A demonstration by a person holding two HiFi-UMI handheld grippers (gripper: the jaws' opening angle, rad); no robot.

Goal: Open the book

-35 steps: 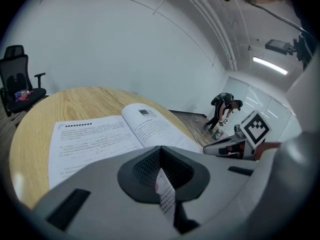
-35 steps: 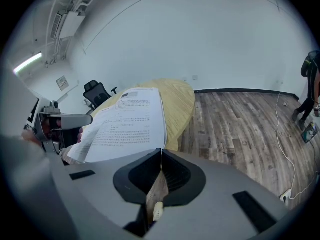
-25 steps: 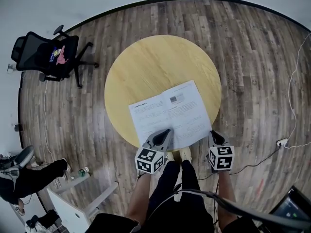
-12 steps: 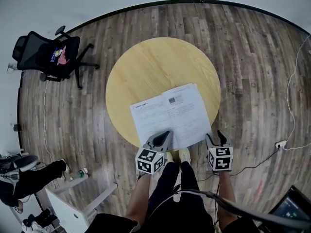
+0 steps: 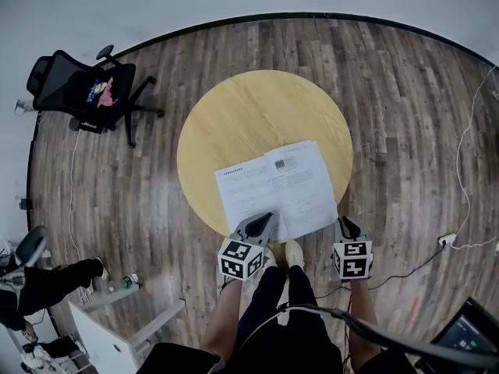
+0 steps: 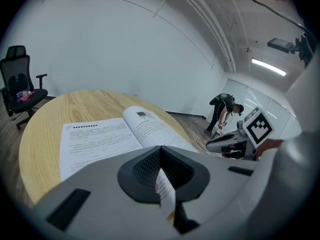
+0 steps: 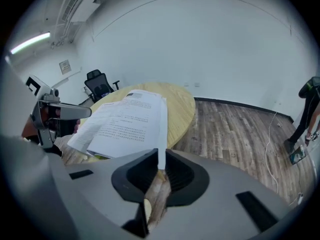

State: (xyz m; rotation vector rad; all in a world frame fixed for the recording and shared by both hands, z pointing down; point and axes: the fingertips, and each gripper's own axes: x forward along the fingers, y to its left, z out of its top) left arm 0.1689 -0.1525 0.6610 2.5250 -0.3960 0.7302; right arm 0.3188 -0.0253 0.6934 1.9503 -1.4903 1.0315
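The book (image 5: 277, 185) lies open, white printed pages up, at the near edge of the round wooden table (image 5: 257, 107). My left gripper (image 5: 269, 218) sits at the book's near edge close to the spine. In the left gripper view it (image 6: 160, 160) is shut on a strip of printed page, with the open book (image 6: 100, 139) beyond. My right gripper (image 5: 344, 223) hangs just off the table by the book's near right corner. Its jaws (image 7: 159, 163) have just been closing, and the white edge of the right-hand pages (image 7: 125, 124) is pinched between them.
A black office chair (image 5: 86, 92) stands at the far left on the plank floor. A cable (image 5: 468, 154) trails along the right. A person (image 5: 47, 283) and a white stand (image 5: 117, 326) are at the lower left. Another person (image 6: 225, 111) bends over beyond the table.
The right gripper's jaws were shut, spread wide half a second ago, and have now narrowed again at the book's right corner. The left gripper has stayed put.
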